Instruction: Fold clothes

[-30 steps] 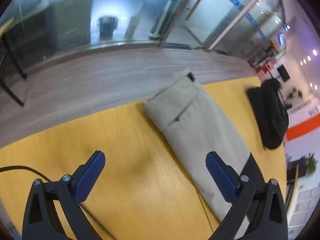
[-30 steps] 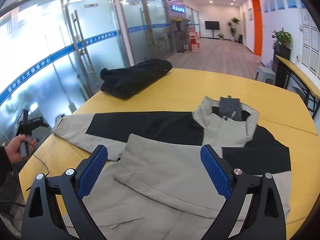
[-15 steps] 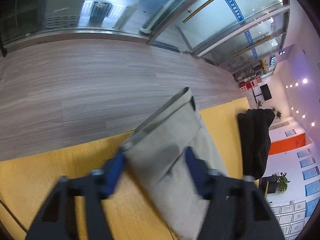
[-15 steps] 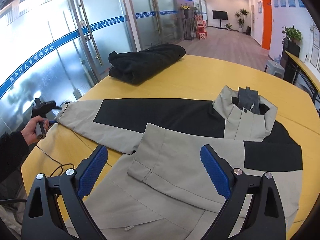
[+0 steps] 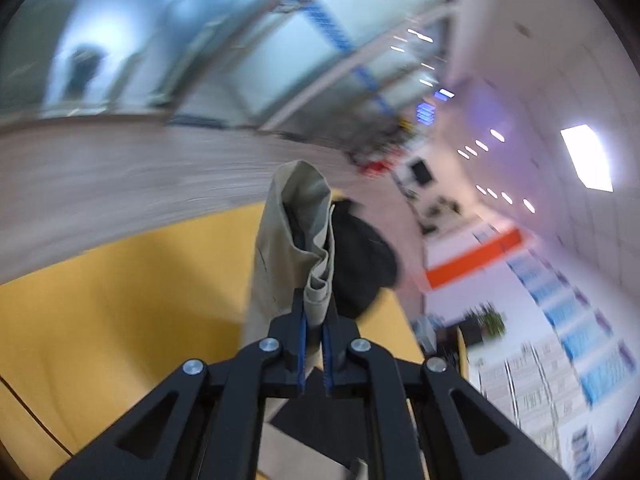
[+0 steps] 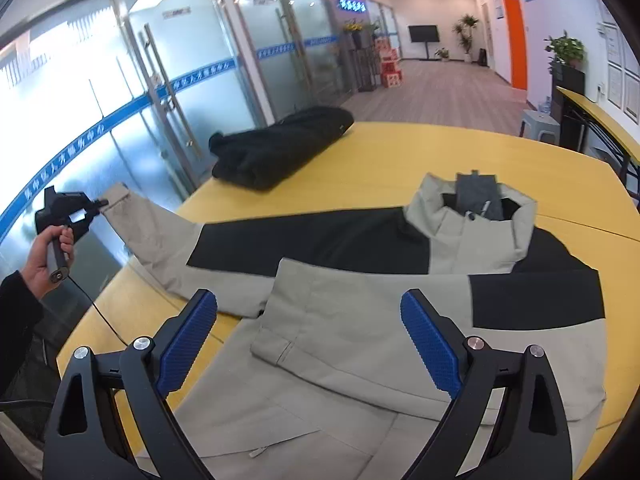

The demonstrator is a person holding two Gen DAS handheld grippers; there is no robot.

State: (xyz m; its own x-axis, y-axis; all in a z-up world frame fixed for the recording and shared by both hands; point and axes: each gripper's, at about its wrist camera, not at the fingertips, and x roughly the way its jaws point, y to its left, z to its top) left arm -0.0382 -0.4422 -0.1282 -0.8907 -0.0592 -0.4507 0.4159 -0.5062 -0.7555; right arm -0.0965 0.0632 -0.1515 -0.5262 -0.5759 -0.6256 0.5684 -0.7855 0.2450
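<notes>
Our left gripper [image 5: 314,330] is clamped on the beige sleeve cuff [image 5: 298,216], lifted off the yellow table [image 6: 420,152] — the jacket [image 6: 360,308] lies spread flat there, and our right gripper [image 6: 308,336] hovers above it, jaws wide, gripping nothing.

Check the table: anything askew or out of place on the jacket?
Nothing damaged or spilled. The beige and black jacket lies flat on the yellow table, except its far sleeve cuff, pinched and lifted by the left gripper. The right gripper is open above the jacket.
</notes>
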